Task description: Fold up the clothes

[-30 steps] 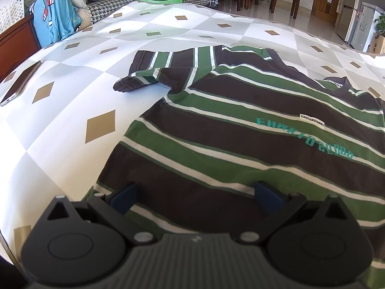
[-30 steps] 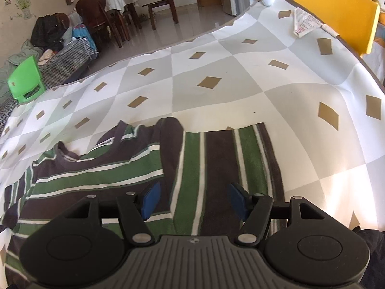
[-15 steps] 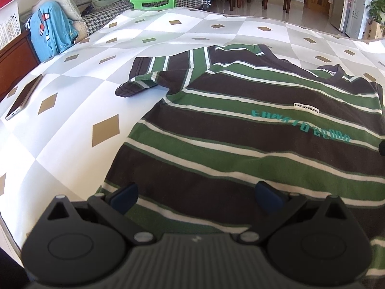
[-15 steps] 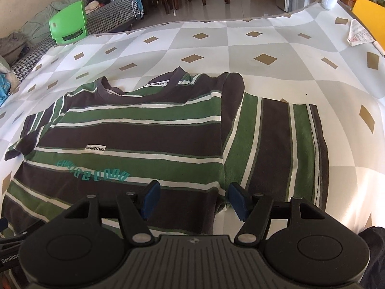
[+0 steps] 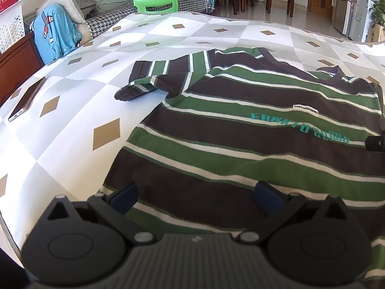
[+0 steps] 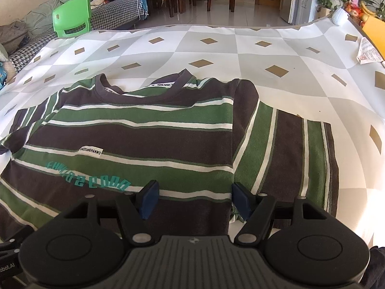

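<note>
Left wrist view: the left tongs (image 5: 196,196) stand wide apart and grasp nothing, both blue pads (image 5: 125,196) clear of each other above the lower part of the shirt (image 5: 240,144). Whether the pads touch the cloth cannot be told. The striped green-and-brown shirt lies flat on the worktop (image 5: 72,125), front up, with teal lettering across the chest; one sleeve (image 5: 154,77) lies partly doubled over beside it. A phone (image 5: 26,100) rests near the worktop's left edge, well apart from the shirt. A dark piece of the other tool (image 5: 375,142) shows at the right edge.

Right wrist view: the right tongs (image 6: 195,200) are released and have just been opening; no cloth is pinched between the pads (image 6: 150,198). They sit over the shirt (image 6: 144,139) near the seam where the other sleeve (image 6: 288,154), spread flat, joins the body. A paper (image 6: 368,53) lies at the far right.
</note>
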`<state>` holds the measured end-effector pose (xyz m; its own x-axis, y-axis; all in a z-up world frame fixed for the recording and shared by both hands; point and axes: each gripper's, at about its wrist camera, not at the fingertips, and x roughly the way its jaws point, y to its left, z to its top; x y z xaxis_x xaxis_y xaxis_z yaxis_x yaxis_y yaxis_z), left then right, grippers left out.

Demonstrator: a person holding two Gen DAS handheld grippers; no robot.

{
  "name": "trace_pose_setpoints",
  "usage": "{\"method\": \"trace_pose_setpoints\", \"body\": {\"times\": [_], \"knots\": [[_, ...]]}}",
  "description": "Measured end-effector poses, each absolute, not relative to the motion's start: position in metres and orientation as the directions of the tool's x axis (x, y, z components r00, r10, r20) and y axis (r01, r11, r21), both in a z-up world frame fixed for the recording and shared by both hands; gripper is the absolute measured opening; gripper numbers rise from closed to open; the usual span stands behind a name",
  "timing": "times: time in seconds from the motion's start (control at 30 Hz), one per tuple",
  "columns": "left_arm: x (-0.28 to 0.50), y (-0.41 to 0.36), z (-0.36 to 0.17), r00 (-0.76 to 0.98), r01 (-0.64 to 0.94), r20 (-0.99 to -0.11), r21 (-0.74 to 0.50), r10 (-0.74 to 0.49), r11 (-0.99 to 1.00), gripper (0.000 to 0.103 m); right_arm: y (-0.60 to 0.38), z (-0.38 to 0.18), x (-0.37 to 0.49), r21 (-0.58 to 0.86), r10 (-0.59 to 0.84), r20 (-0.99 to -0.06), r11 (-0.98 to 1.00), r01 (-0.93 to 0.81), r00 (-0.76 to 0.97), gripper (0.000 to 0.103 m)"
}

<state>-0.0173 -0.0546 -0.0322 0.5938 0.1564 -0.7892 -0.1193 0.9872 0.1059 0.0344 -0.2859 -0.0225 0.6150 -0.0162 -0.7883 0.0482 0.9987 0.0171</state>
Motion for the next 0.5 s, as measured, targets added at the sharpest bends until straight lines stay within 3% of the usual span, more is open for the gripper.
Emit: {"method": "trace_pose_setpoints", "body": {"times": [0.5], "knots": [[0.000,-0.041,-0.035,0.588,-0.175,-0.797,0.038,0.135,0.984,0.103,-0.255,-0.028,0.059,-0.005,0.020,-0.751,0.999,-0.036,0.660,0.071]]}}
